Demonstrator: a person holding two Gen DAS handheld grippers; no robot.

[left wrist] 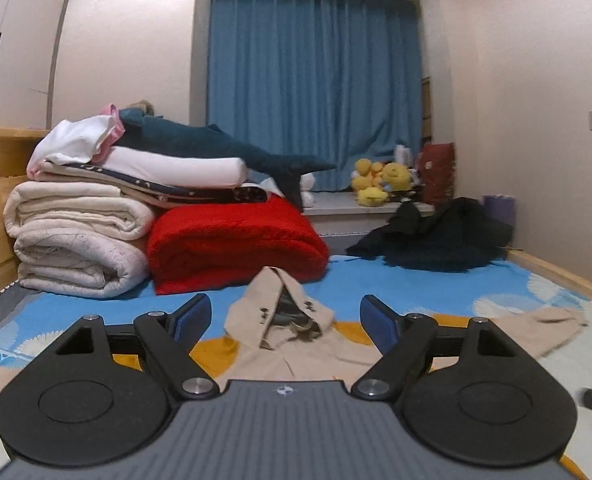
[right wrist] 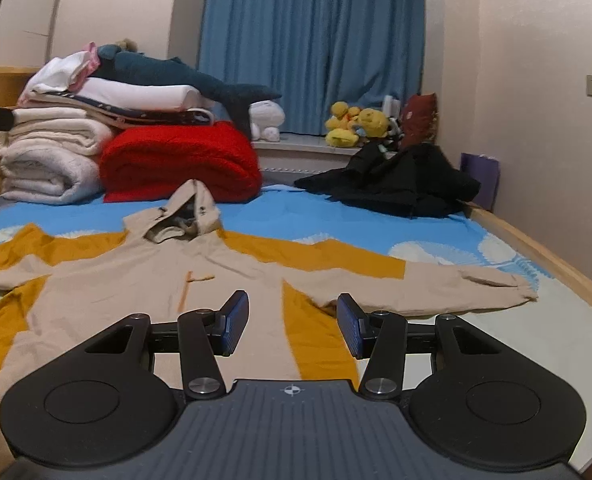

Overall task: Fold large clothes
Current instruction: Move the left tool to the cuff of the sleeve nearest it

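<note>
Holding both grippers empty above a beige coat [right wrist: 143,280] spread flat on the bed sheet [right wrist: 296,212].
We see folded blankets [right wrist: 175,160] and black clothes [right wrist: 400,184] behind; left gripper [left wrist: 283,320] wide apart, right gripper [right wrist: 293,320] half apart, touching nothing.

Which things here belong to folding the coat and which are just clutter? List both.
For the job:
beige coat, spread flat, sleeves out
left gripper, jaws apart, holding nothing
right gripper, jaws apart, holding nothing

Just lying about:
red blanket
white quilts
shark toy
yellow toys
black clothes
blue curtain
</note>
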